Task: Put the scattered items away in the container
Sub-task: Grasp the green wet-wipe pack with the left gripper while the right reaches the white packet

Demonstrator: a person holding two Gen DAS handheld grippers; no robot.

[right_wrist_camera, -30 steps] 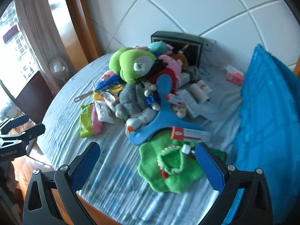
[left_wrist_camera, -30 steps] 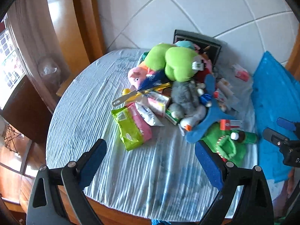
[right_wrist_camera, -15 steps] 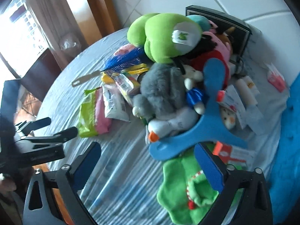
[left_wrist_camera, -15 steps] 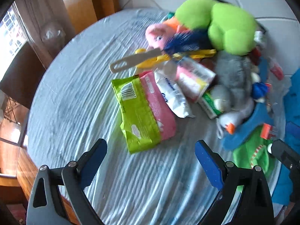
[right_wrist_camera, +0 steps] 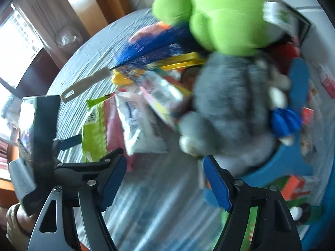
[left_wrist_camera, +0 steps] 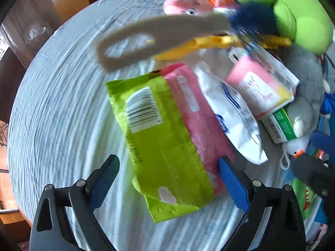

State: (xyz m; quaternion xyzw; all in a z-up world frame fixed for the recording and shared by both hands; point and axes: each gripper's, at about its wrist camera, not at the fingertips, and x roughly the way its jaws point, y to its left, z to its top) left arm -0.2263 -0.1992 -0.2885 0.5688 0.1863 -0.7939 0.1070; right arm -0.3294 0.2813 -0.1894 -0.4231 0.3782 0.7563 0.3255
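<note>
Both claws have dropped closer to the pile. Left claw (left_wrist_camera: 168,172): spread, straddling green pack (left_wrist_camera: 159,144) on tabletop (left_wrist_camera: 58,113), pads clear. Right claw (right_wrist_camera: 164,178): closing, nothing between, beside grey plush (right_wrist_camera: 228,108). Beyond: brush (left_wrist_camera: 159,33), green plush (right_wrist_camera: 219,16).

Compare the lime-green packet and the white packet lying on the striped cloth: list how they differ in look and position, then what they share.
Colour: the lime-green packet is bright green with a white barcode label; the white packet is white with blue lettering.
Position: the green packet lies at the outer edge of the pile, with bare cloth beside it; the white packet lies further in, against the pink-and-white pack.
Size: the green packet looks larger.
Shared: both are soft, flat wrappers lying on the cloth, either side of a pink packet.
</note>
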